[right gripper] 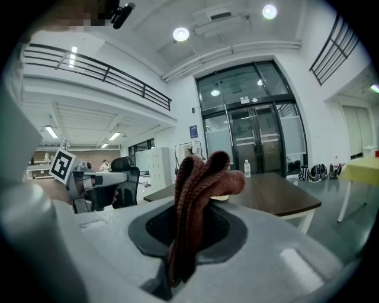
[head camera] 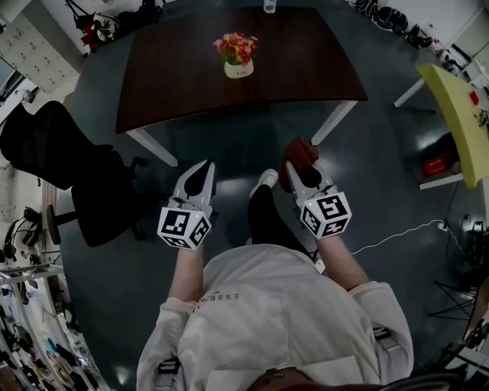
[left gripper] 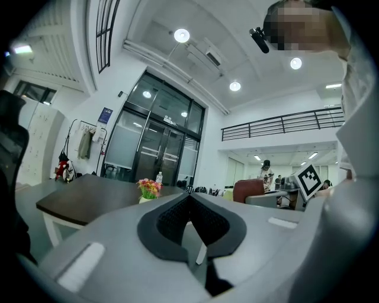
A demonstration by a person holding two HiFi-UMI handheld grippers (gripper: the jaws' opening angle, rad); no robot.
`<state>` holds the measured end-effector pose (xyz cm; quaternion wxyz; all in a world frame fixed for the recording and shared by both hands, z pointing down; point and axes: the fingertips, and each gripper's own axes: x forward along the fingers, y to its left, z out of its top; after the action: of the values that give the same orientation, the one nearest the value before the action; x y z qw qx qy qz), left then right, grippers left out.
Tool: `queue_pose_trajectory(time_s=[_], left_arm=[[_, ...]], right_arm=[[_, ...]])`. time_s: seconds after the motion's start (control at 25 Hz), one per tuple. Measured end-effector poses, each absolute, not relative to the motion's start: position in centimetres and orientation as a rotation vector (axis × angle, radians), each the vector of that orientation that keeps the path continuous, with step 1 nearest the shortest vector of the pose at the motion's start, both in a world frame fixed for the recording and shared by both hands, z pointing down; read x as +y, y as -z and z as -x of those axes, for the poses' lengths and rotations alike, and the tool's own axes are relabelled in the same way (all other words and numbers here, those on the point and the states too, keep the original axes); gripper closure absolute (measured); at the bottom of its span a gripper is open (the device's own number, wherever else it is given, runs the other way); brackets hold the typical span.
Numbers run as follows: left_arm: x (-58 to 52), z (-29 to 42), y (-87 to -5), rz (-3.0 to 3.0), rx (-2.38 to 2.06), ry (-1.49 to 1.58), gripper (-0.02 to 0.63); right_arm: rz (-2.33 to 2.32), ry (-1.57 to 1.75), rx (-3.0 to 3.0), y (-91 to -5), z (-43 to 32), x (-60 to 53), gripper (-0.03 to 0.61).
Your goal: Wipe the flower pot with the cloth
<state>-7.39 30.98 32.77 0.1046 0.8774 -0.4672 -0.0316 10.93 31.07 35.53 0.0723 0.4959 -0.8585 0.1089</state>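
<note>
A small white flower pot [head camera: 238, 69] with pink and yellow flowers stands on the dark brown table [head camera: 306, 61], far ahead of both grippers. The left gripper view shows the same flower pot [left gripper: 148, 190] small beyond the jaws. My left gripper [head camera: 203, 172] is shut with nothing between its jaws, held over the floor short of the table. My right gripper [head camera: 298, 169] is shut on a folded reddish-brown cloth [head camera: 296, 157], which sticks up out of the jaws; the cloth [right gripper: 198, 195] hides the pot in the right gripper view.
A black office chair [head camera: 69, 172] stands to the left on the floor. A yellow-green table [head camera: 457, 114] and a red box [head camera: 438, 164] are at the right. A water bottle [head camera: 270, 5] stands at the table's far edge. A white cable [head camera: 397, 233] runs across the floor.
</note>
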Motion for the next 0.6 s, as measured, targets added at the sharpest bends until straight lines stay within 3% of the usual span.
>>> queue_pose_trajectory(time_s=[0.6], left_arm=[[7.1, 9.3, -35.1, -2.505, -1.45, 0.024, 0.597]], right_arm=[[-1.419, -0.399, -2.515, -38.6, -11.9, 6.4, 0.531]])
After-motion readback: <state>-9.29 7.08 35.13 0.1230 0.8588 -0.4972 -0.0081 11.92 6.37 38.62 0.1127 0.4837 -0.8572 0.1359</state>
